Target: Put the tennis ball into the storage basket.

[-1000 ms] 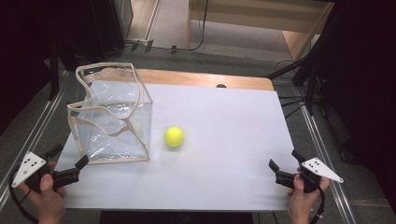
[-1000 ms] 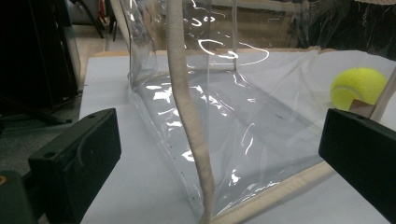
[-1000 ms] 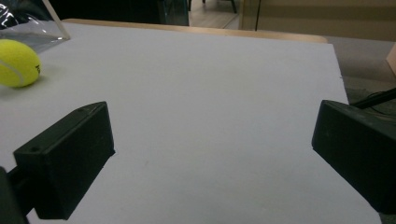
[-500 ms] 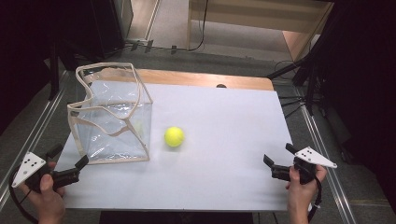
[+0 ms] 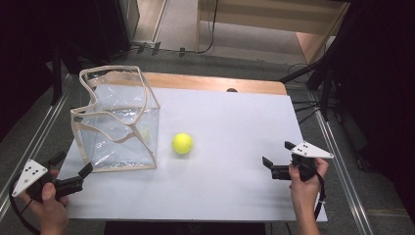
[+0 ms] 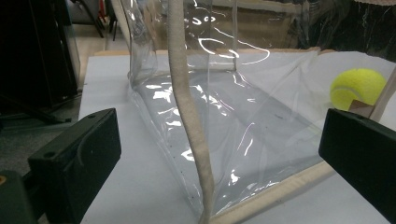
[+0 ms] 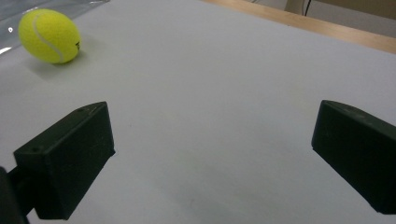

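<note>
White tabletop point(image 5: 230, 122), wooden strip along its far edge. Clear plastic bag point(image 5: 117, 122) with beige cloth trim stands open-topped at the left side of the tabletop, sides crumpled and leaning, mouth up. Nothing visible inside it.

Yellow tennis ball point(image 5: 182, 143) sits on the tabletop just right of the bag, close to the bag's right wall but apart from it, roughly mid-depth between near and far edges.

Left gripper point(image 5: 71, 171) at the near left corner, held in the left hand point(image 5: 49, 205), jaws spread wide and empty, pointed toward the bag's near left corner. Grey three-cornered plate on top. In the left gripper view the jaws stand far apart with the bag's trimmed corner edge point(image 6: 187, 116) rising between them; the bag is not touching either jaw. Ball seen through the plastic at the right point(image 6: 357, 86).

Right gripper point(image 5: 276, 157) near the right edge of the tabletop, toward the near side, held in the right hand point(image 5: 303, 188), jaws spread, nothing between them, aimed left toward the ball. Well apart from the ball. In the right gripper view bare tabletop lies between the jaws, ball point(image 7: 48, 36) at upper left, the bag's edge in the corner just beyond it.

Floor, cables and dark stands beyond the far edge.
</note>
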Available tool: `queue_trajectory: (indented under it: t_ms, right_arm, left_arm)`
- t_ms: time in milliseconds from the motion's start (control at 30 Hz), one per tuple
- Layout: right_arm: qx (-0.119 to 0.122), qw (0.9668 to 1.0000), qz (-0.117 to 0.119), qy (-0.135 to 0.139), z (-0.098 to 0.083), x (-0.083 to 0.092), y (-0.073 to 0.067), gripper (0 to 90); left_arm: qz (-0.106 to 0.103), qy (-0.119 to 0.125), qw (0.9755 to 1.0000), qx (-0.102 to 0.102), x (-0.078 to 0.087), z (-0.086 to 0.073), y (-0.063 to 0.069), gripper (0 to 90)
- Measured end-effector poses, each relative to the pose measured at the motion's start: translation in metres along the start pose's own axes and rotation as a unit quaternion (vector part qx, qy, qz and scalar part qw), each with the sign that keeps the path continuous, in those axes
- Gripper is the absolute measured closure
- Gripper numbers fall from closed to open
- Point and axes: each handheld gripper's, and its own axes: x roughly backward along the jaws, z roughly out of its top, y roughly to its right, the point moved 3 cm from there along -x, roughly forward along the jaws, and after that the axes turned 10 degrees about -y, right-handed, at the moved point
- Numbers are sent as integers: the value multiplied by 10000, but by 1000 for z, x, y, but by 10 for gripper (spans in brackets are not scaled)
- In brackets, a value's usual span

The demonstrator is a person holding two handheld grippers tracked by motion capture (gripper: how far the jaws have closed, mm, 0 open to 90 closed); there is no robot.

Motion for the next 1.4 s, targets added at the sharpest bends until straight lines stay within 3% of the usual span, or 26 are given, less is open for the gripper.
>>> queue_trajectory:
  t_ms: [400, 867, 1400]
  right_arm:
    - [324, 9988, 236, -274, 23, -15, -14, 0]
    - [757, 9942, 466, -609, 52, -39, -31, 0]
    - [1004, 9892, 684, -823, 75, -56, -49, 0]
  left_arm:
    - [-24, -19, 10000, -9, -1, 0, 1, 0]
    - [-38, -46, 10000, -52, -1, 0, 1, 0]
    - [-51, -39, 10000, -43, -1, 0, 1, 0]
